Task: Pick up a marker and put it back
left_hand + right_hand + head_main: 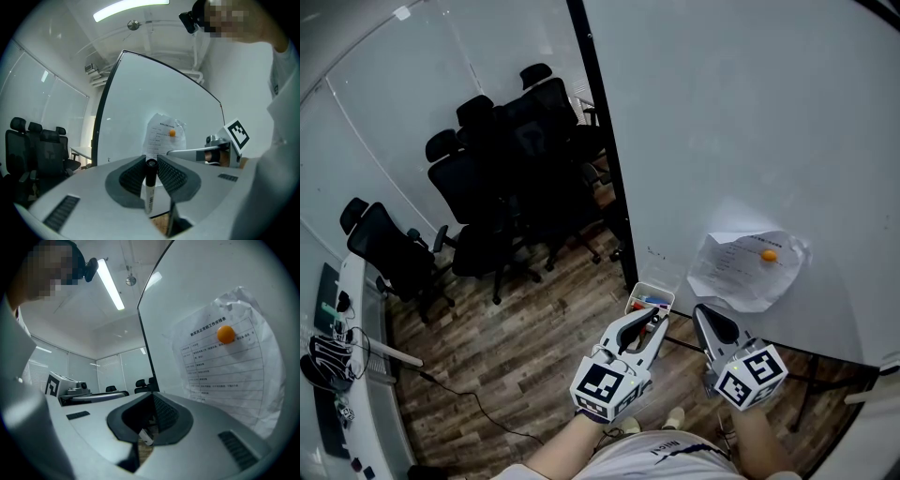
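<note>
Left gripper [151, 159]: jaws pinch a white-barrelled marker with a black cap [149, 188], held upright, cap toward the jaw tips. Right gripper [153, 400]: jaws pressed together, nothing held. In the head view both grippers point at the white whiteboard [750, 112]; the left one sits just beside the small white marker tray [657, 289]. Further right, a crumpled printed sheet [736, 272] hangs under a round orange magnet [768, 255].

Left gripper [652, 319] tight on marker [150, 185]; right gripper [703, 311] fingers together.
</note>
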Available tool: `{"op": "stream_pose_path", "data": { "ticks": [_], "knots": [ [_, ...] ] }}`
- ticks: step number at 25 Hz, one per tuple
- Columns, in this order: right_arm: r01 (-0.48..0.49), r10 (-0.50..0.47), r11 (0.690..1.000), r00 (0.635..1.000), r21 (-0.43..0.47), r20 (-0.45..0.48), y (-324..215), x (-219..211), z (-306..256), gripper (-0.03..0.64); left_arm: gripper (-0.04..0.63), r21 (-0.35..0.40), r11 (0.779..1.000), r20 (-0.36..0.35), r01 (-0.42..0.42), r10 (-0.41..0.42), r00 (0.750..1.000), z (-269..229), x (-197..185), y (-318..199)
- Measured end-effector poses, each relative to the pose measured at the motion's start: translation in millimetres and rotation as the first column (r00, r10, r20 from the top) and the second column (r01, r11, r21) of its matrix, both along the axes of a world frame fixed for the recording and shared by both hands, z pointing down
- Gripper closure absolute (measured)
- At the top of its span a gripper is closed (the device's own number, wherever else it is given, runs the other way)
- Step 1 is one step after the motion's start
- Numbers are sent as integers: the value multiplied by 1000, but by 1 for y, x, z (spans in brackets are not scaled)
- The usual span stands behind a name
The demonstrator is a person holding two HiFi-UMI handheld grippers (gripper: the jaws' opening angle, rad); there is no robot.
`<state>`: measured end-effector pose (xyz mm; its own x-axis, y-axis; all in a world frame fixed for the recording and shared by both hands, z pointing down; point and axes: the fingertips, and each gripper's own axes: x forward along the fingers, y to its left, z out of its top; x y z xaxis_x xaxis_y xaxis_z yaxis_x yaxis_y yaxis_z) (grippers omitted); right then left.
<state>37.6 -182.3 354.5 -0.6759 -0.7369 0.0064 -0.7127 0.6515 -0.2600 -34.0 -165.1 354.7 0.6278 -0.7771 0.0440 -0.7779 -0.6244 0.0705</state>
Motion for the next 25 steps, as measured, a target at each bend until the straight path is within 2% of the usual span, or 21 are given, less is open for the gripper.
{"op": "stream_pose_path", "data": {
  "ticks": [18,25],
  "knots": [
    [0,0,1000,1000,-12,-8,2,-4,6,604,511,-3,1000,17,29,-29,999,8,-9,-6],
    [-10,10,999,1000,-33,-5,-1,-2,14,603,511,10,999,72,40,-41,997,22,-10,-17]
  ]
}}
